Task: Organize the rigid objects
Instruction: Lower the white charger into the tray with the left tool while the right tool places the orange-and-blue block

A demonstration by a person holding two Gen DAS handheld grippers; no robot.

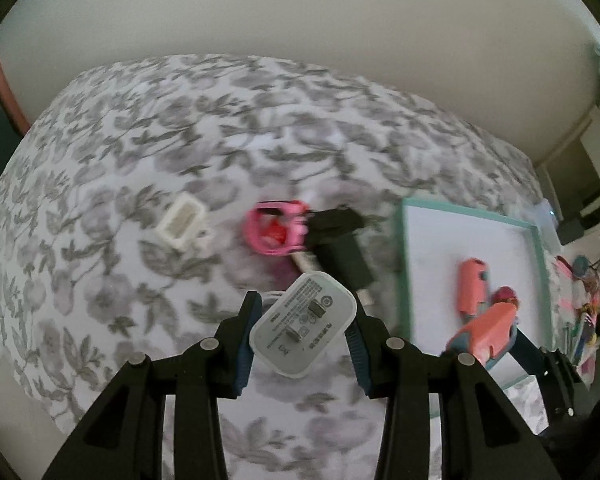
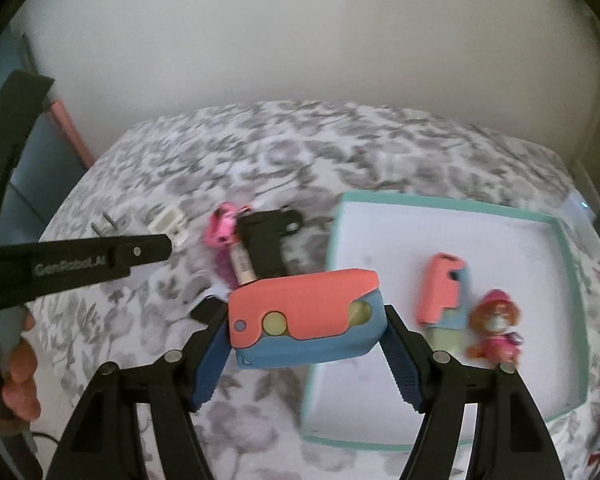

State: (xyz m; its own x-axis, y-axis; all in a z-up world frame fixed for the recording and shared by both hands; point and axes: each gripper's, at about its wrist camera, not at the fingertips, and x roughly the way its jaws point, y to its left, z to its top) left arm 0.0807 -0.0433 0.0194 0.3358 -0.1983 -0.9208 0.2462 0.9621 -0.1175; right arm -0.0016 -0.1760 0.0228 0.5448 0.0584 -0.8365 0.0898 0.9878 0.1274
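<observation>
Left gripper (image 1: 302, 330) fingers are clamped on a white charger plug (image 1: 303, 323), label face and two prongs toward the camera, body tilted, one blue pad on each side of it; it's lifted off the bed (image 1: 120, 152), whose sheet has a grey floral print. Right gripper (image 2: 306, 334) fingers grip a coral-and-blue block toy (image 2: 304, 316) by its two short ends, long axis crosswise between the pads, held up above the tray's left edge. Teal-rimmed white tray (image 2: 568, 264) sits on the right side of the bed; inside it, near its right edge, a second coral-and-blue toy (image 2: 444, 288) lies just beside a small pink-and-orange figurine (image 2: 494, 330), the two look touching or nearly so, can't tell through blur. In the left wrist view the right gripper with its toy (image 1: 492, 330) shows over the tray (image 1: 406, 280), in front of the second toy (image 1: 473, 286). On the bed left of the tray: a black adapter (image 1: 340, 246) lying over a white stick-like piece, a pink ring-shaped item (image 1: 276, 226) touching the adapter's left side, and a small white rectangular piece (image 1: 182, 220) well apart further left. Right wrist view shows the left gripper (image 2: 168, 242) from the side over that left area, a hand (image 2: 16, 376) on its handle at the frame's left edge
</observation>
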